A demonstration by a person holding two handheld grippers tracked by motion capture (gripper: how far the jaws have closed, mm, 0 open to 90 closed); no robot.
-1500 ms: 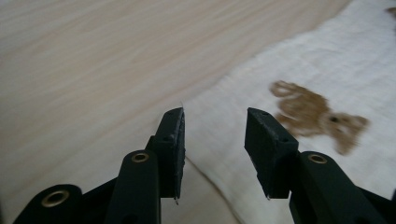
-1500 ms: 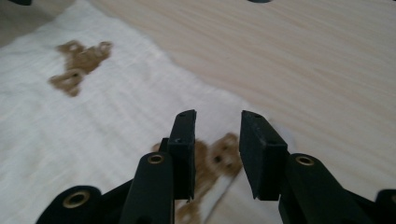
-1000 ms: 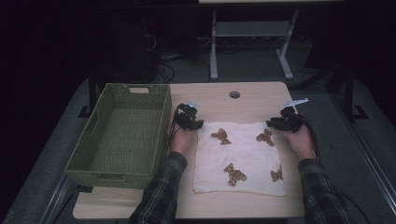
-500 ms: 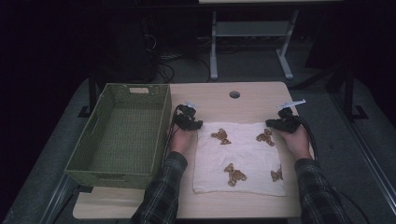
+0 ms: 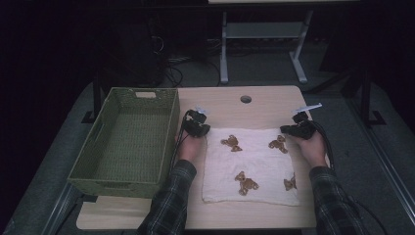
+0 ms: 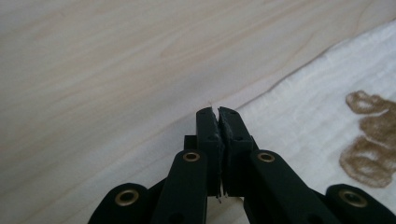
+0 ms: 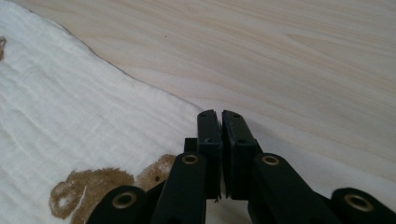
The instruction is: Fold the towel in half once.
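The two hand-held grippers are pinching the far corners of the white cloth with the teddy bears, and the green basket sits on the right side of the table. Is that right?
Not quite. The green basket sits on the left side of the table, beside the left hand-held gripper, as the high view shows. The rest holds: both grippers, the right hand-held gripper too, pinch the cloth's far corners.

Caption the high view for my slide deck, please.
Two hand-held grippers, left and right, shut on the cloth's far corners beside a basket.

Readable text: none in any view.
Cloth [image 5: 254, 159] print: brown bear figures, centre of frame, no lettering.
Basket [image 5: 100, 166]: unlabelled.
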